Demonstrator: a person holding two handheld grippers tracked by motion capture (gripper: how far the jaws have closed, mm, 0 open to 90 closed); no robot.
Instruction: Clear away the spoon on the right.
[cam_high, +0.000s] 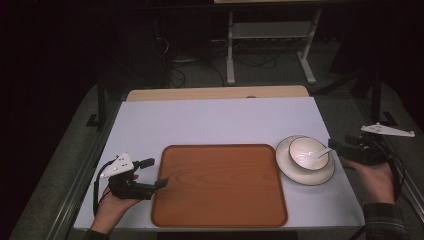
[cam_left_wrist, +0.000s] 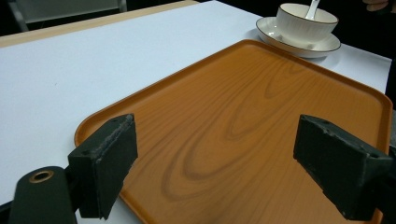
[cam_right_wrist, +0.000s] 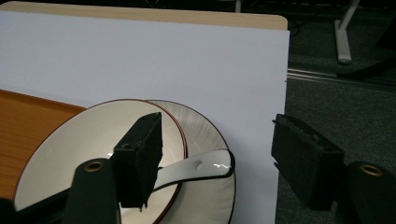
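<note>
Your right gripper (cam_high: 334, 146), at the right edge of the high view, has its jaws standing apart with nothing pressed between them, one pad hanging above the bowl (cam_high: 308, 153) and the spoon (cam_right_wrist: 198, 171) handle jutting over the rim just beside it. A careless sideways move here could catch that handle and flip the spoon out, or nudge the bowl across its saucer (cam_high: 305, 176), right of the tray (cam_high: 218, 218). Your left gripper (cam_high: 153, 174), lower left, is also wide open and empty, its jaws over the tray's near-left corner, and dropping it would jolt the tray.
</note>
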